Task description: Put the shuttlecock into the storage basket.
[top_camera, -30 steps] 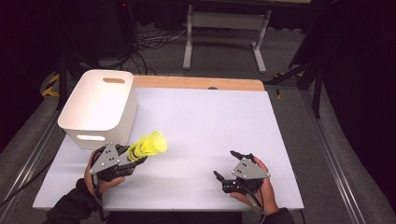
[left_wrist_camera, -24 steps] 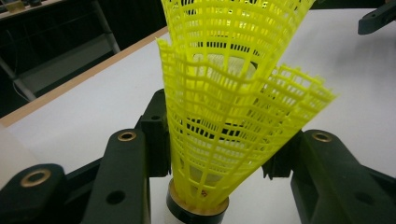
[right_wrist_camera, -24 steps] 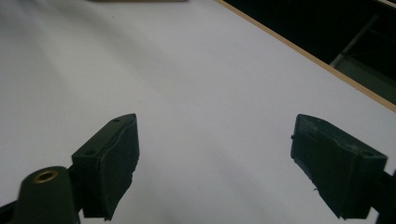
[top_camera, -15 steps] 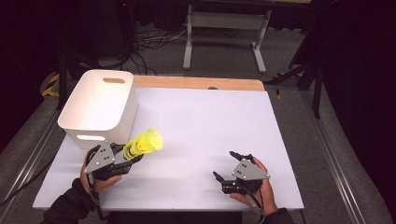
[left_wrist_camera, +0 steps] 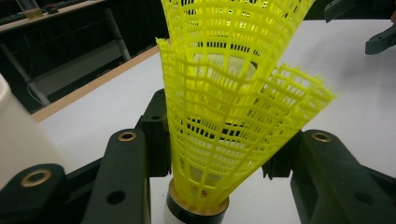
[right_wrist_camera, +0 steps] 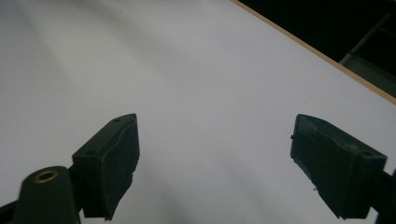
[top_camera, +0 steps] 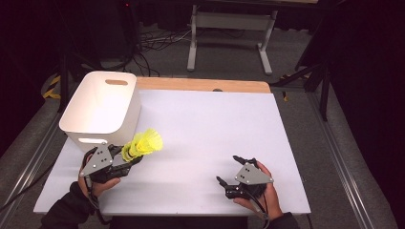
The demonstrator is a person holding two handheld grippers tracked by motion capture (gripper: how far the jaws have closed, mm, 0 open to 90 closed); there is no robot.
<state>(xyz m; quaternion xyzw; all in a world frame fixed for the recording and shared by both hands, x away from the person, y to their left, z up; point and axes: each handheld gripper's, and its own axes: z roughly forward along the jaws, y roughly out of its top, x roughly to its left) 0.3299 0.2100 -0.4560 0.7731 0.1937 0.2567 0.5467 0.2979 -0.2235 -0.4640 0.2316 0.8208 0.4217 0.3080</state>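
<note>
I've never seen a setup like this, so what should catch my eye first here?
The bright yellow mesh plastic shuttlecock stands out, clamped in the left gripper near the table's front left. Just behind it sits a white plastic bin with handle slots. The right gripper rests open at front right on the white tabletop.

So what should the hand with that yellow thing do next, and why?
Probably carry it up and over the white bin and let go. The left gripper already grips the yellow shuttlecock just beside the bin's near wall, and the bin looks empty.
</note>
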